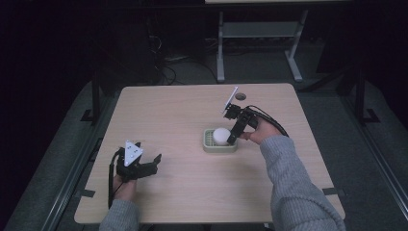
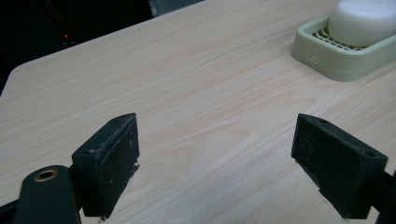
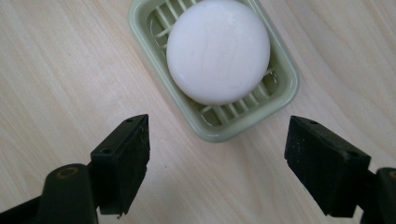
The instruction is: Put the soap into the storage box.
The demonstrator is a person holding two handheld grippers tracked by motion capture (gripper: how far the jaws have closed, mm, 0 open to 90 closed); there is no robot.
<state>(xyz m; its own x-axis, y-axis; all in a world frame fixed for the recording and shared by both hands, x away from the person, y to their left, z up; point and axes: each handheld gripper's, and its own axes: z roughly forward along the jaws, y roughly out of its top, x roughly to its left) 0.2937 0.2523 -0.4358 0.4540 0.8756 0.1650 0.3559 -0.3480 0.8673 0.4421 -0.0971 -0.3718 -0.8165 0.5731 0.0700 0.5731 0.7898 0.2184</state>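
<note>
Right gripper (image 3: 217,161) agape just above soap (image 3: 218,50), bare table (image 1: 183,115) around

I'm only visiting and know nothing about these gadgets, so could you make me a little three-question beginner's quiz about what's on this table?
1. True or false: the white soap lies in the green soap dish.
2. Which gripper hangs over the dish? A) left gripper B) right gripper
3. Fill in: both grippers' jaws stand ____.

Key: 1 true. 2 B, seen in the high view; the left one is apart, near the front of the table. 3 open, with nothing between them.
</note>
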